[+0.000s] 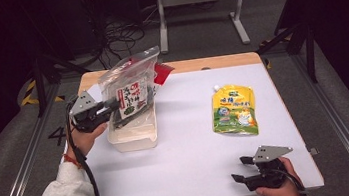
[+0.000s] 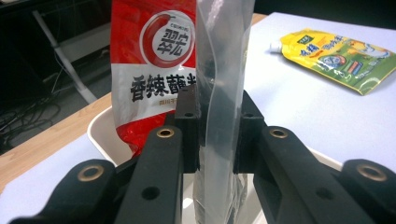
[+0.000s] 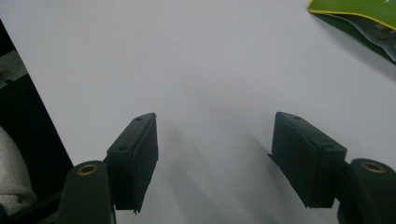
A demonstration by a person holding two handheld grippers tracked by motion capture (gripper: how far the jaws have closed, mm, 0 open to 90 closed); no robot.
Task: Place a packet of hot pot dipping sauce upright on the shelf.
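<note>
Two grippers: the left gripper (image 1: 113,105) has work in hand, while the right gripper (image 1: 242,169) waits at 5 o'clock on the table (image 1: 195,161).
Left grip: its jaws are clamped on the edge of a clear seaweed bag (image 1: 129,96), the plastic pinched flat between the pads in the left gripper view (image 2: 219,93).
Right grip: jaws spread wide with nothing between them, hanging just over bare table top (image 3: 210,70).
Bag's place: at 10 o'clock on the table, upright, its lower end inside the white bin (image 1: 135,140).
Bin contents: a red packet (image 2: 149,70) already stands behind the bag, leaning at the far wall.
Step in hand: by my reading, lowering the bag into the bin.
Next move: likely ease the bag down until it rests, then part the jaws and draw clear without tipping it.
Left to do: the yellow spout pouch (image 1: 234,110) lies flat at 2 o'clock, well apart from the bin and probably next.
</note>
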